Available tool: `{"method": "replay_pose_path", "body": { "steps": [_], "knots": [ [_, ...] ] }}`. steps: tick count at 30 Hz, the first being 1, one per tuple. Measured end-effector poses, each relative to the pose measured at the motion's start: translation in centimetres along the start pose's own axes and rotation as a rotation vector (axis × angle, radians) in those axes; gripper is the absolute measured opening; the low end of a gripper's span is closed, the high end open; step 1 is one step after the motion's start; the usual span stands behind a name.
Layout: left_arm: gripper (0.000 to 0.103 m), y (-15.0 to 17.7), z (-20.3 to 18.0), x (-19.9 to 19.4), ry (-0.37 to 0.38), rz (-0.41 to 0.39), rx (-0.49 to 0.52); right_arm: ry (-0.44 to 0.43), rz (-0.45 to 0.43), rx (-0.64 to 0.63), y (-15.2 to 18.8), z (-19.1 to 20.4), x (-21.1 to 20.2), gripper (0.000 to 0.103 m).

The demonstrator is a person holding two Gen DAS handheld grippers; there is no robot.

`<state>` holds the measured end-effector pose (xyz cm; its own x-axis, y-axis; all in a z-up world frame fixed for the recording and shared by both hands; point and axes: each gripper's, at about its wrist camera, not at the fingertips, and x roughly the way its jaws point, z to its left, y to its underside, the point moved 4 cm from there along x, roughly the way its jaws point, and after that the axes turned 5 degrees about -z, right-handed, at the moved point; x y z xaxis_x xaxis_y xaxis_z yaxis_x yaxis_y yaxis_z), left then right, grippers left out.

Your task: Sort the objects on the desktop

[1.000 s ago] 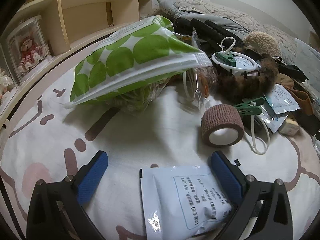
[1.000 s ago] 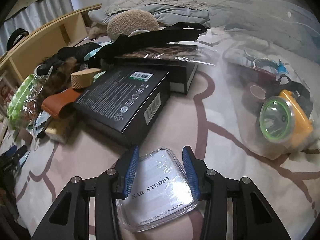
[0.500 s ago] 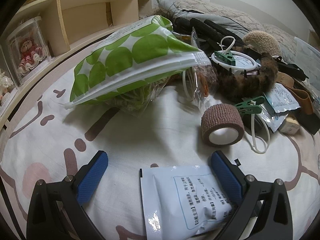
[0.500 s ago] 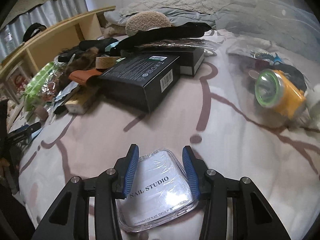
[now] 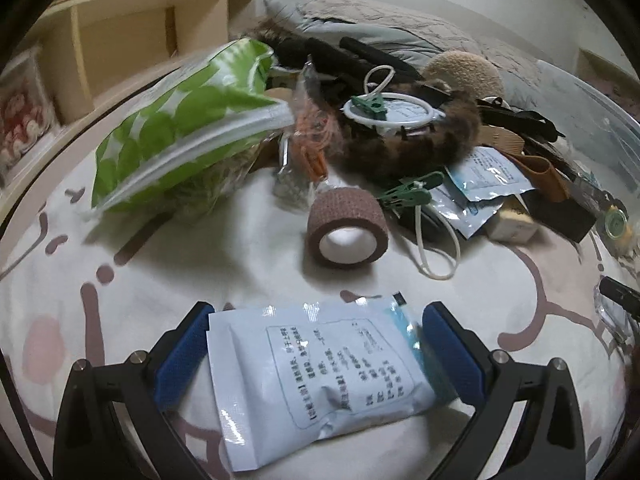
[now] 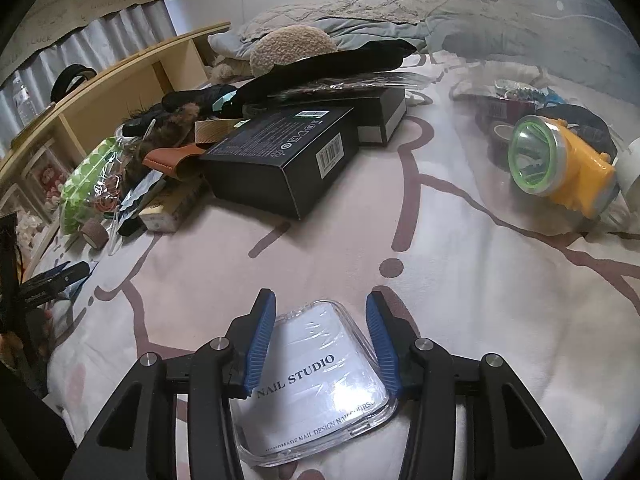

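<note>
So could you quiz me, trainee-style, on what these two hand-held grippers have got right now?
1. True or false: the right hand-held gripper holds a clear case labelled NAIL STUDIO.
2. What lies between the left hand-held gripper's fingers: A tape roll, B white sachet, C green clip?
3. What colour is the torch body?

Key: 1 true. 2 B, the sachet; the tape roll lies beyond. 3 yellow.
</note>
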<state>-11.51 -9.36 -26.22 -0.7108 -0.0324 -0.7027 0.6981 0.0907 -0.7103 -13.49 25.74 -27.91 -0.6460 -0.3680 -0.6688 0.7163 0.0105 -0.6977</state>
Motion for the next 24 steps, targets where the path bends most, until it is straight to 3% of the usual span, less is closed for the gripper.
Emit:
{"method": "replay_pose_path", "body": {
  "steps": [9, 18, 24],
  "knots": [
    [0.103, 1.1, -2.2, -1.3, -0.087, 0.022, 0.131, -0.002, -0.001, 0.000, 0.0, 0.0, 0.0, 0.047],
    [0.103, 1.4, 2.6, -6.1, 0.027, -0.014, -0.026, 0.001, -0.002, -0.002, 0.0, 0.1, -0.1, 0.047],
    [0.103, 3.5, 4.5, -6.6, -0.008, 0.039, -0.057, -0.008, -0.003, -0.005, -0.4, 0.7, -1.1, 0.047]
  ]
}}
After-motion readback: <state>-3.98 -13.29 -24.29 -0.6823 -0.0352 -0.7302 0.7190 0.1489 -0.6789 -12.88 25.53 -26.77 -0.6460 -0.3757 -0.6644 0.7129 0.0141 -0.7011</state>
